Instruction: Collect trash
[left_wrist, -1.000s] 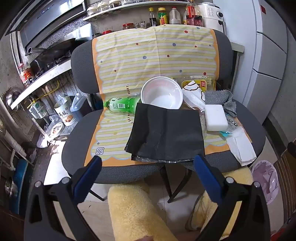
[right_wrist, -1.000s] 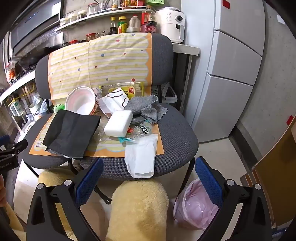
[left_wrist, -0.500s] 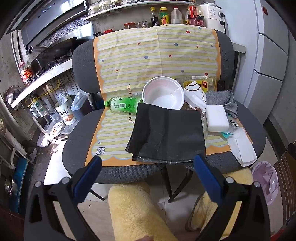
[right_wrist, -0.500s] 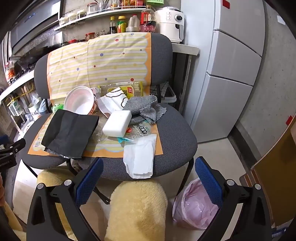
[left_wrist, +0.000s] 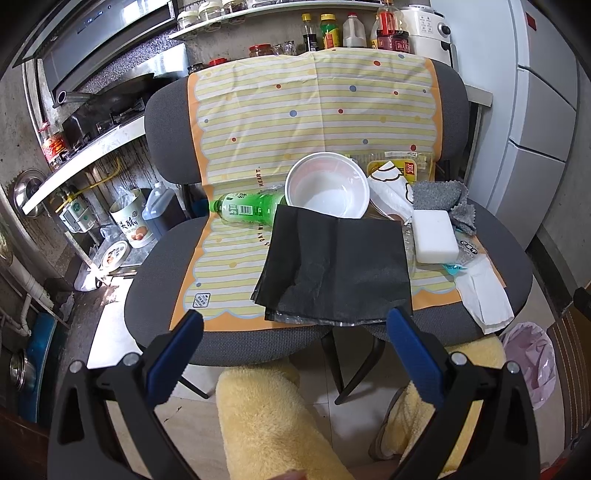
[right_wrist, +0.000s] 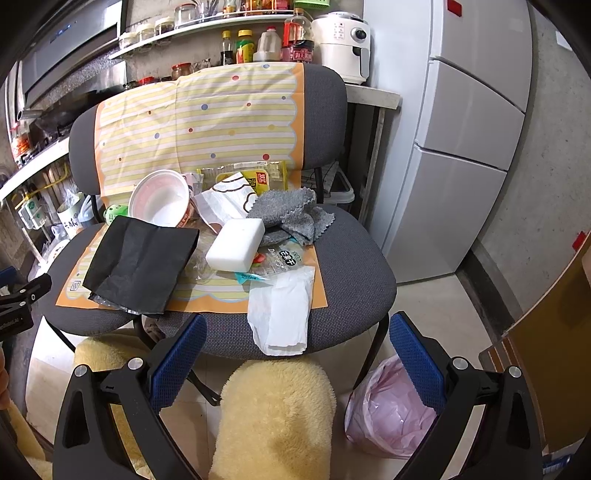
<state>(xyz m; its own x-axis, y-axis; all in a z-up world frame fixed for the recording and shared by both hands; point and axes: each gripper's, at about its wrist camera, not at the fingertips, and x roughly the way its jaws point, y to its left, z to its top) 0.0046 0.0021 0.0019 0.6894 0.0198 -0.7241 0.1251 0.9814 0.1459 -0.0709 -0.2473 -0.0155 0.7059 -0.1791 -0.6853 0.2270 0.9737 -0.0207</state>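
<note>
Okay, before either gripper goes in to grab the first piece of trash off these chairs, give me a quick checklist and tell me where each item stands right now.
1. Left gripper open and empty: ok.
2. Right gripper open and empty: ok.
3. Trash within view: ok. The white tissue hangs over the front seat edge; the black bag lies flat on the striped cloth.
4. Somewhere to drop it: ok. A pink bin bag sits on the floor by the right chair; whether its mouth is open, cannot tell.
5. Path clear: not ok. The fluffy yellow legs sit between grippers and seat.
6. Green bottle capped: cannot tell.
</note>
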